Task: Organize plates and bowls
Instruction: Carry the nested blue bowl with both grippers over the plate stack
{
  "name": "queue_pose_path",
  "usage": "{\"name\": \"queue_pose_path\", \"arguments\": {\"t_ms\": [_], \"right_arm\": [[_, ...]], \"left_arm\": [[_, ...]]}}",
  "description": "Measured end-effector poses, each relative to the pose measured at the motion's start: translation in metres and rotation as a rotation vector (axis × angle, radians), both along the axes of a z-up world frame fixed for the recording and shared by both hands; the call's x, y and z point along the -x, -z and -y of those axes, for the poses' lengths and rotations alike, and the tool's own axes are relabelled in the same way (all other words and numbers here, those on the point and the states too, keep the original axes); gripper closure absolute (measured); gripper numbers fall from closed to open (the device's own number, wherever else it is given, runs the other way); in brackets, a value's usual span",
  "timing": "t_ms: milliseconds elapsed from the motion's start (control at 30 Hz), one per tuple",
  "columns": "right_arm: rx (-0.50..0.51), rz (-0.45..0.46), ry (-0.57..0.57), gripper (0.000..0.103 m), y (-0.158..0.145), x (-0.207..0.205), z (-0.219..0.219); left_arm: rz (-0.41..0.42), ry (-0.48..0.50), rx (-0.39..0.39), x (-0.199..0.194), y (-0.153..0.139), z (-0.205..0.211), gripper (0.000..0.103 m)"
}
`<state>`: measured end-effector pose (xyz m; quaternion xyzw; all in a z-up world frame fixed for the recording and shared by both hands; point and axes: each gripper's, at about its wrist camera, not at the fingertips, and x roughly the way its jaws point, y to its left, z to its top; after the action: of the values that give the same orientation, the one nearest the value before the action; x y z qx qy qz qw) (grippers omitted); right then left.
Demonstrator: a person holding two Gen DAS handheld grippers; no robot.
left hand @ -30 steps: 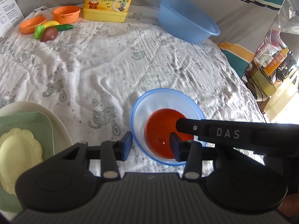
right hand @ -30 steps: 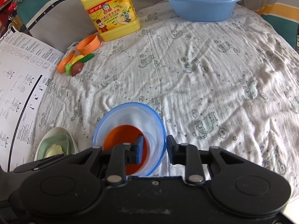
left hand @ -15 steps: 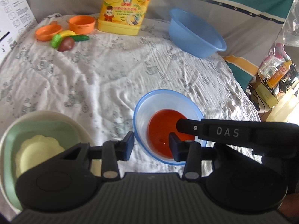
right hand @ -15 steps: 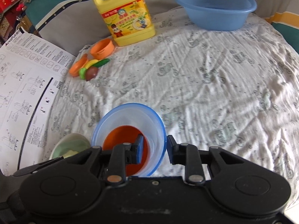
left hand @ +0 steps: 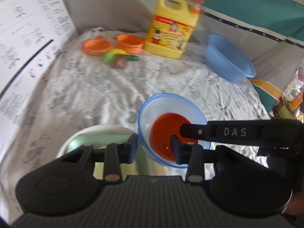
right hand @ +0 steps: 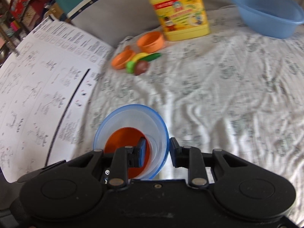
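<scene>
A translucent bowl (right hand: 131,133) is rimmed in blue and floored in red; the cloth (right hand: 218,87) is printed white with grey cats.

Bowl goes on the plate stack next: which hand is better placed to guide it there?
Left, probably: the left gripper straddles the blue-rimmed bowl's rim just above the plate stack, which the right gripper's view does not show.

A printed white cloth (right hand: 218,87) is covering the surface, a teal-and-grey backdrop (left hand: 237,5) is hanging behind, and daylight is falling across the wrinkles.
</scene>
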<state>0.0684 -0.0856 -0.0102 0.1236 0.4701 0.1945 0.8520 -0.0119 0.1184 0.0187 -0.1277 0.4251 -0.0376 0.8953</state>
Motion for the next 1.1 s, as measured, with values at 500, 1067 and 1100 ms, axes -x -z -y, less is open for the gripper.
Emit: {"name": "queue_pose_path", "arguments": {"t_ms": [500,1067,1100], "right_arm": [[0.008,-0.08,-0.144,0.077,0.014,0.015,-0.068],[0.044,-0.139,-0.152,0.077,0.044,0.008,-0.076],[0.046,-0.141,-0.153,0.077,0.045,0.008,-0.076]], "left_arm": [[-0.079,-0.101,-0.02,0.038,0.017,-0.058,0.067],[-0.144,-0.105,0.006,0.028,0.046,-0.066,0.067],[-0.147,-0.107,0.007,0.028,0.048,-0.067,0.067]]}}
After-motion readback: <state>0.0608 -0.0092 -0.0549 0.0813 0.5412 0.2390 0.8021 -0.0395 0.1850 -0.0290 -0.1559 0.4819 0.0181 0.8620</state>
